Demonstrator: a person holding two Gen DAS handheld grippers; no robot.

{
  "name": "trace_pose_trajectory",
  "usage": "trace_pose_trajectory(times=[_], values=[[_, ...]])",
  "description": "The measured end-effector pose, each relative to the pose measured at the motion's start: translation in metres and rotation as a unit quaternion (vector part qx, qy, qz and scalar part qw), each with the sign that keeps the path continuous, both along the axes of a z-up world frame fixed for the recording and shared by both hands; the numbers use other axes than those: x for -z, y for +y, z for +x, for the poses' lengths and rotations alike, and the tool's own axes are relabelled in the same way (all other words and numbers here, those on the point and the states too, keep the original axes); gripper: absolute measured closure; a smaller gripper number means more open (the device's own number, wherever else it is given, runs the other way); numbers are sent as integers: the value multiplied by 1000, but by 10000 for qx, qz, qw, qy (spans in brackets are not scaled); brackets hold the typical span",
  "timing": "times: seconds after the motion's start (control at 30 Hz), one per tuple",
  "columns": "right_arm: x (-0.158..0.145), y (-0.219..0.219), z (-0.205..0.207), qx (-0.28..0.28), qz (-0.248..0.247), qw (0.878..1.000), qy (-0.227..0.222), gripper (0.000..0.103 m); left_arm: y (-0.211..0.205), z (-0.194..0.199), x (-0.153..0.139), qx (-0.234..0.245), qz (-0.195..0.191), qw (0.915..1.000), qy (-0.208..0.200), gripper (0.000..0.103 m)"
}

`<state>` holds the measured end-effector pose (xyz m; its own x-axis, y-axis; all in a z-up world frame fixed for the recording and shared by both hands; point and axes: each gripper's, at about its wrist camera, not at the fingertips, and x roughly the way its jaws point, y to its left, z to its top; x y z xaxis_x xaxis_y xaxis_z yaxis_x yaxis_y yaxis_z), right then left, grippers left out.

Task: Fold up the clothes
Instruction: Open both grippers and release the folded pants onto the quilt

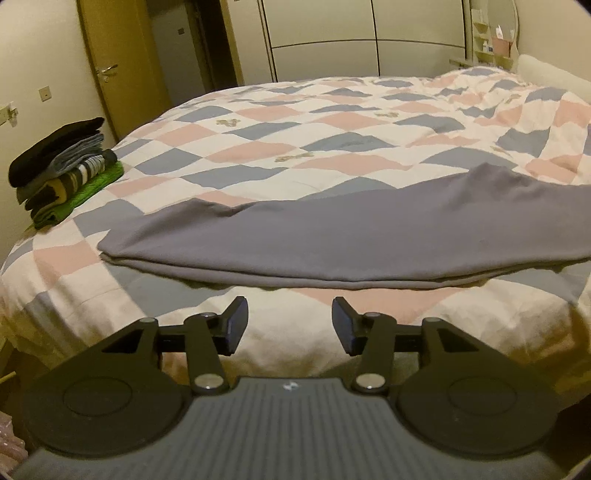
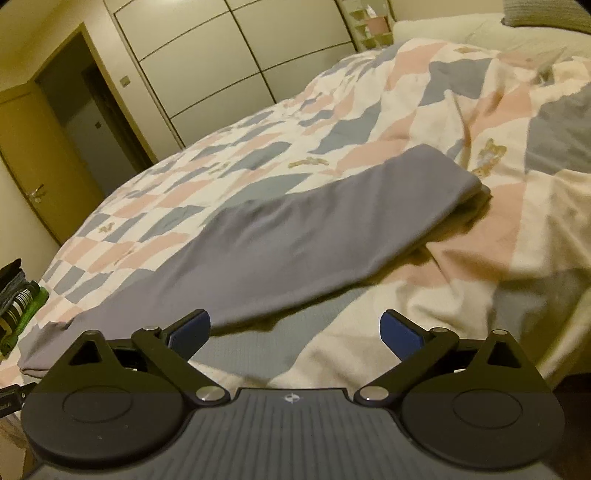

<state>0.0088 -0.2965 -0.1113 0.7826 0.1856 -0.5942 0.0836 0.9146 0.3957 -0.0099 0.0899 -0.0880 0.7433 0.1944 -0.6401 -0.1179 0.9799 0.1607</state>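
Note:
A grey garment (image 1: 332, 236) lies folded into a long strip across the near part of the bed; it also shows in the right wrist view (image 2: 280, 236). My left gripper (image 1: 290, 325) is open and empty, just short of the garment's near edge, above the quilt. My right gripper (image 2: 295, 332) is open and empty, near the garment's near edge; its left fingertip (image 2: 190, 332) overlaps the cloth's edge in view. A stack of folded clothes (image 1: 64, 166) sits at the bed's left corner, partly visible in the right wrist view (image 2: 18, 299).
The bed is covered by a pink, blue and white checked quilt (image 1: 295, 129), rumpled toward the pillows (image 2: 480, 33). A wardrobe (image 1: 332, 33) stands behind the bed. A wooden door (image 1: 110, 66) is at the far left.

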Motion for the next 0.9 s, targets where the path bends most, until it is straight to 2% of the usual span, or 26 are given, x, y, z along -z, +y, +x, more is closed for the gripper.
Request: trace_pose_trajectory(times=[0.23, 0.6, 0.9], values=[[-22, 6, -33, -33, -67, 9998, -209, 2, -3, -32, -17, 55, 56, 9997, -221, 48], [-46, 8, -63, -7, -178, 9993, -332, 2, -10, -59, -36, 173, 126, 9986, -482, 46], [-53, 5, -72, 74, -233, 9993, -297, 2, -13, -66, -38, 220, 109, 9985, -492, 44]])
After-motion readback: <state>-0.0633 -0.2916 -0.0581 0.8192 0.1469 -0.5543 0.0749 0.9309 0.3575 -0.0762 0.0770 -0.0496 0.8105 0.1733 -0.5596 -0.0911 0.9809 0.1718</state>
